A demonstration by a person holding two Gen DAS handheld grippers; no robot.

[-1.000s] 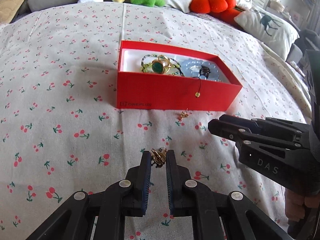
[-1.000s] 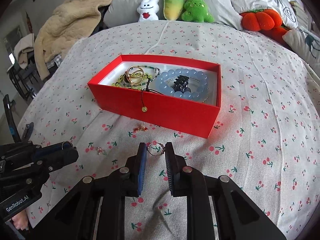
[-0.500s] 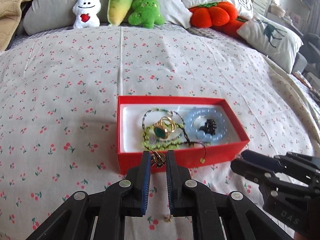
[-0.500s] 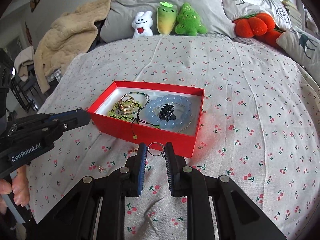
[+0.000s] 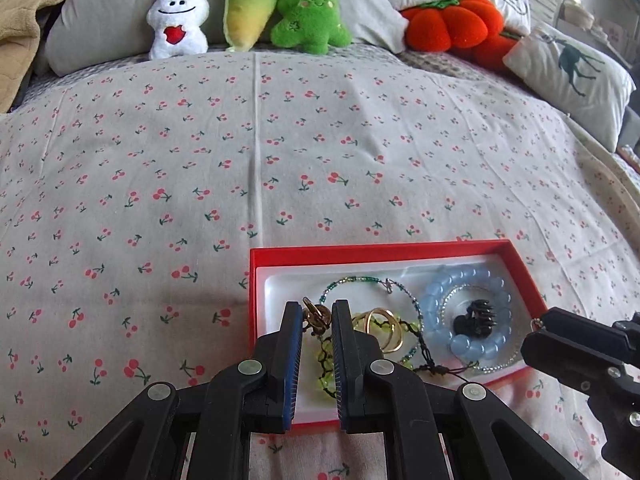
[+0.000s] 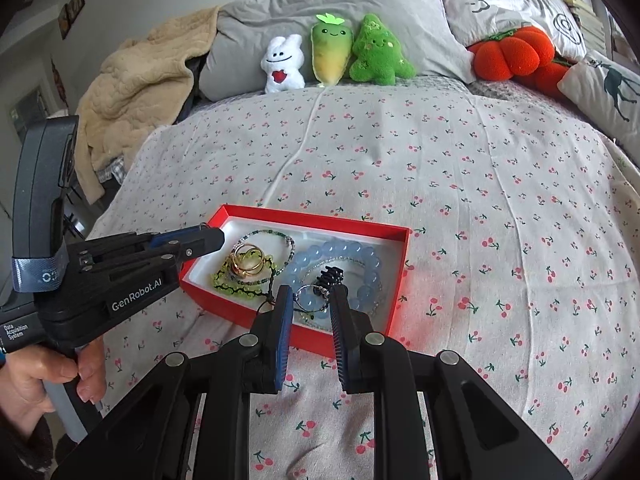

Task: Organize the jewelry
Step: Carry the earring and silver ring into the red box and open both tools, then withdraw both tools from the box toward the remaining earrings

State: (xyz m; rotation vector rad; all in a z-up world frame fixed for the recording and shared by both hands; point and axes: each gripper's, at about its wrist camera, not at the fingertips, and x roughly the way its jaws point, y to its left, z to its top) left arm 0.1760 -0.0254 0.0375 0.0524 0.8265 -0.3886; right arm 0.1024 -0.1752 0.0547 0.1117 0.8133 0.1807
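Observation:
A red box (image 5: 372, 254) with a white lining lies on the cherry-print bedspread; it also shows in the right wrist view (image 6: 400, 264). Inside lie a blue bead bracelet (image 5: 460, 344), a black hair clip (image 5: 476, 318), gold rings (image 5: 380, 328) and green bead strings. My left gripper (image 5: 316, 316) is shut on a small gold earring (image 5: 314, 314), held over the box's left part. My right gripper (image 6: 310, 296) is shut on a small silver ring (image 6: 306, 294), held over the box's near right side.
Three plush toys (image 5: 248, 8), an orange pumpkin cushion (image 5: 452, 24), pillows and a beige blanket (image 6: 136, 92) line the far side of the bed. The person's hand (image 6: 44, 376) holds the left gripper's handle at the left.
Both grippers have lifted from the bedspread and moved forward over the red box, each still holding its small piece.

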